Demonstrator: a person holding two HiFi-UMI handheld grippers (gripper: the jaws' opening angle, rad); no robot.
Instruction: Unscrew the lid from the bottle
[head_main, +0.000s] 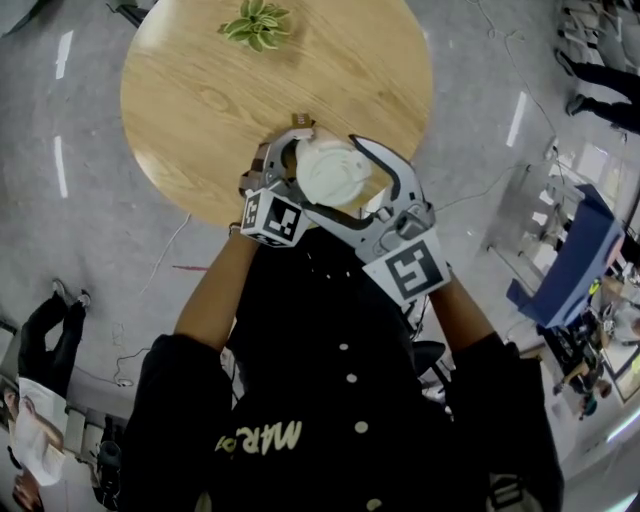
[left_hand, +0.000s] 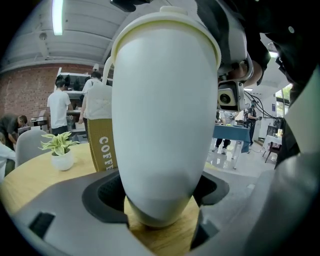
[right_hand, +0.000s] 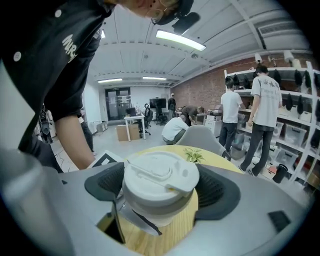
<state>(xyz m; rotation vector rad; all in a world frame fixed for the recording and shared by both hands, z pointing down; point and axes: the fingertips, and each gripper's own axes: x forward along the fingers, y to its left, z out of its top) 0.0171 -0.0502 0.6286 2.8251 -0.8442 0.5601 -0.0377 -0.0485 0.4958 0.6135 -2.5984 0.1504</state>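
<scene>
A white bottle (left_hand: 165, 115) stands upright near the front edge of a round wooden table (head_main: 200, 100). Its white lid (right_hand: 160, 175) has a moulded flap on top and faces me in the head view (head_main: 330, 172). My left gripper (left_hand: 161, 200) is shut on the lower body of the bottle, with a dark pad pressing on each side. My right gripper (right_hand: 160, 197) reaches in from the right at lid height. Its pads (right_hand: 220, 192) flank the lid closely and do not visibly squeeze it, so the jaws stand open. The bottle's base is hidden by the jaws.
A tan paper coffee cup (left_hand: 102, 130) stands just behind the bottle. A small potted plant (head_main: 255, 22) sits at the table's far side. The table's front edge (head_main: 215, 215) is right under my grippers. People stand at shelves (right_hand: 262, 105) and sit nearby (head_main: 45, 350).
</scene>
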